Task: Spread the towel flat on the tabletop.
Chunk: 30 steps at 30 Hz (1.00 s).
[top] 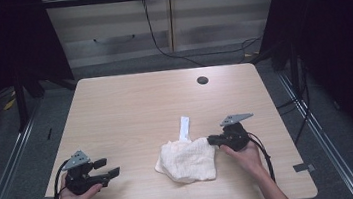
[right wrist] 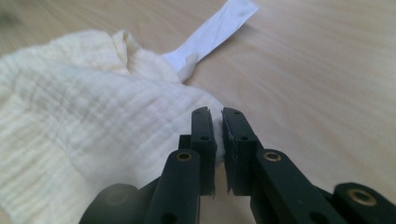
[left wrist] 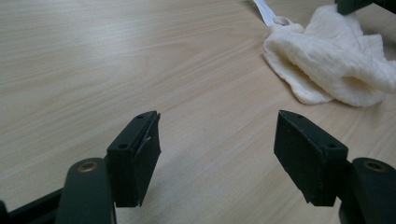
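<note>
A crumpled cream cloth (top: 187, 159) with a white label strip (top: 184, 127) lies on the table, right of the middle. My right gripper (top: 211, 140) is at the cloth's right edge. In the right gripper view its jaws are shut on a fold of the cloth (right wrist: 93, 140), with the gripper (right wrist: 218, 122) pinching the edge and the label (right wrist: 215, 30) beyond. My left gripper (top: 109, 168) rests near the table's front left, open, with bare wood between its jaws. In the left gripper view the gripper (left wrist: 217, 133) faces the cloth (left wrist: 329, 60), which lies well ahead to the right.
The light wooden table (top: 140, 103) has a round cable hole (top: 202, 80) near its far edge. Black frame posts and cables stand behind and beside the table. A person's hands hold both grippers at the near edge.
</note>
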Each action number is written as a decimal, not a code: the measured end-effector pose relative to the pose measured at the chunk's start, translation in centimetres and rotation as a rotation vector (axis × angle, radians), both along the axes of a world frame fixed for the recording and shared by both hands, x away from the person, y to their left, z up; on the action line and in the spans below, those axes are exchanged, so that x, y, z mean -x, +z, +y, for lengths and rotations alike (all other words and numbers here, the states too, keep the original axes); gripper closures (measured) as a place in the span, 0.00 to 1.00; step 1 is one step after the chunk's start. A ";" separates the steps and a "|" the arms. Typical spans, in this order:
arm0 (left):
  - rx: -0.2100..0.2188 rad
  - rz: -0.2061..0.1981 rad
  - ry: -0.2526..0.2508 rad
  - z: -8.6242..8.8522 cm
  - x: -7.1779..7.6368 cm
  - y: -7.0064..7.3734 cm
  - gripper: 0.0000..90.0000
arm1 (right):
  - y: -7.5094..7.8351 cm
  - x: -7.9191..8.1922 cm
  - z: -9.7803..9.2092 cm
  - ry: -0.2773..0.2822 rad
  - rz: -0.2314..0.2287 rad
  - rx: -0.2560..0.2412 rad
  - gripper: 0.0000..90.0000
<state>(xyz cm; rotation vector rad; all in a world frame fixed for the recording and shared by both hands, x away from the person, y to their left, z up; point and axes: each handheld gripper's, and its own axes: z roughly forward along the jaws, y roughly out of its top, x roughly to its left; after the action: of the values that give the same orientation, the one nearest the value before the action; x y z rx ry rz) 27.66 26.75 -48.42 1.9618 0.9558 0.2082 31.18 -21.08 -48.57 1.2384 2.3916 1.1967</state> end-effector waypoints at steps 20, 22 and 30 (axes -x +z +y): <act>0.003 -0.005 -0.001 0.1 0.0 0.1 0.35 | 9.8 -1.6 3.1 0.080 -0.193 -0.137 0.93; 0.002 -0.005 -0.002 0.1 0.0 0.1 0.35 | 10.9 -1.9 3.5 0.089 -0.212 -0.148 0.93; -0.003 -0.005 -0.008 0.1 0.0 0.1 0.35 | 15.7 -3.2 5.4 0.117 -0.277 -0.163 0.94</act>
<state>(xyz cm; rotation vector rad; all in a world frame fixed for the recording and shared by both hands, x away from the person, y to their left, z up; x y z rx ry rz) 27.66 26.82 -48.33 1.9670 0.9450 0.2101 34.40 -15.67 -32.86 0.9117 2.2250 1.5141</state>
